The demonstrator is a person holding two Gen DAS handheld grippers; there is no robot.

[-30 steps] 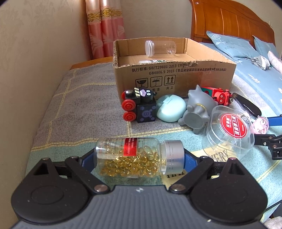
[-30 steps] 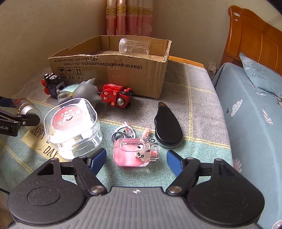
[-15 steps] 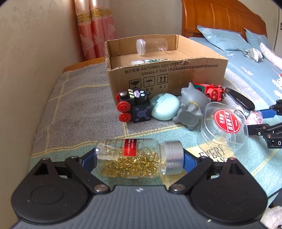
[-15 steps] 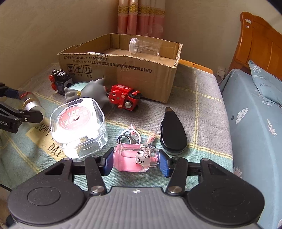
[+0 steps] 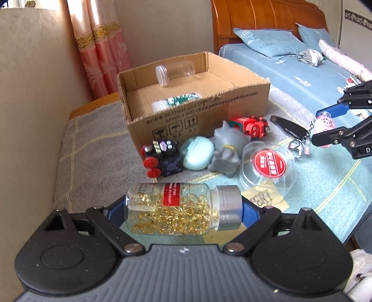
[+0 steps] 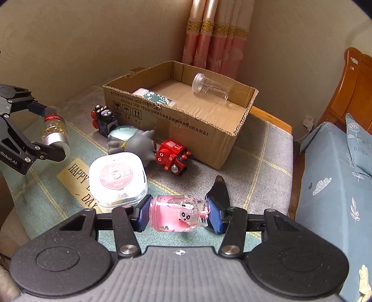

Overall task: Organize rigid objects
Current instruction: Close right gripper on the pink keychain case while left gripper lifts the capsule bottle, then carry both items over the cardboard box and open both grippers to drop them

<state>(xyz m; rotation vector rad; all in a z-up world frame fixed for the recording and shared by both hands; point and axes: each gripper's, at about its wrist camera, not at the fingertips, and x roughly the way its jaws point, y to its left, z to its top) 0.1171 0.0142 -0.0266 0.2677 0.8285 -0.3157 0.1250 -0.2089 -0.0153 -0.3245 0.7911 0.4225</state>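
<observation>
Surface: a low table under a grey and teal checked cloth [image 6: 260,148], set in a room corner with beige walls, a pink curtain [image 6: 214,34] behind, and a bed with blue bedding [image 5: 302,76] and an orange wooden headboard [image 5: 262,18] alongside. On the cloth I see an open cardboard box [image 5: 193,116] holding a clear empty jar [image 5: 174,72] on its side and a white flat packet [image 5: 176,102]. In front of the box: a black block toy with red wheels [image 5: 160,155], a pale green egg-shaped case [image 5: 197,153], a grey animal figure [image 5: 225,151], a red robot toy [image 6: 172,158], a clear tub with a red label [image 5: 267,167] and a black oval case [image 6: 218,188]. Left gripper [image 5: 183,209]: jaws wide, blue pads pressed on the two ends of a capsule bottle [image 5: 181,209] with a silver cap, held sideways clear of the cloth. Right gripper [image 6: 179,213]: jaws drawn in and clamped on a pink keychain bottle [image 6: 176,213], lying crosswise between the pads, its rings dangling in the left view, lifted above the cloth near the tub.
</observation>
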